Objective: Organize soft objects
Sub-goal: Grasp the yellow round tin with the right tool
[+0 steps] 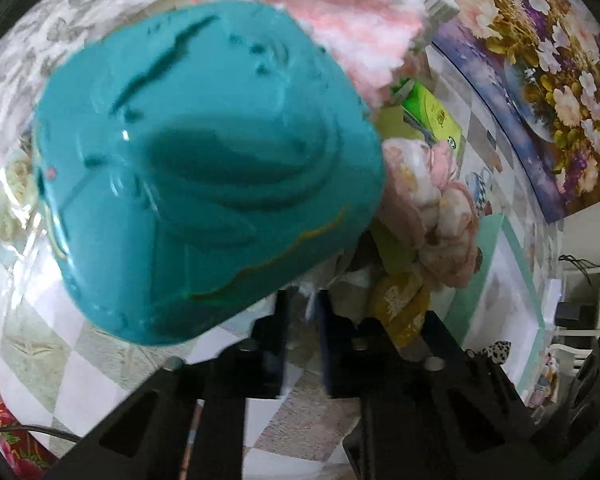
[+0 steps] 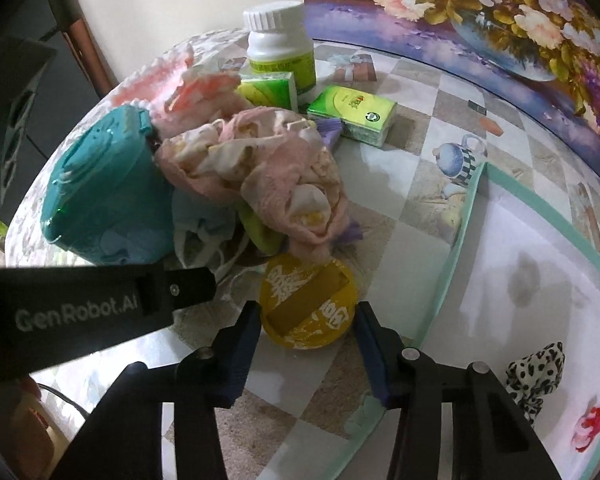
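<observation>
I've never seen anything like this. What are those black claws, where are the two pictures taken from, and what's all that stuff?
No robot here: a person holds a two-finger gripper in each hand, each carrying a fisheye camera looking forward along it. One picture is from the left gripper, one from the right gripper. On the table lie a teal tub, pink towels, green tissue packs, a white bottle. The left jaws look pinched on a white face mask; the right jaws straddle a yellow lid, grip uncertain.

teal container [image 1: 204, 176] blurred, hiding table behind it, left gripper [image 1: 302, 312] fingertips' catch unclear, leopard scrunchie [image 2: 538, 376] partly behind right gripper [image 2: 308, 320]
</observation>
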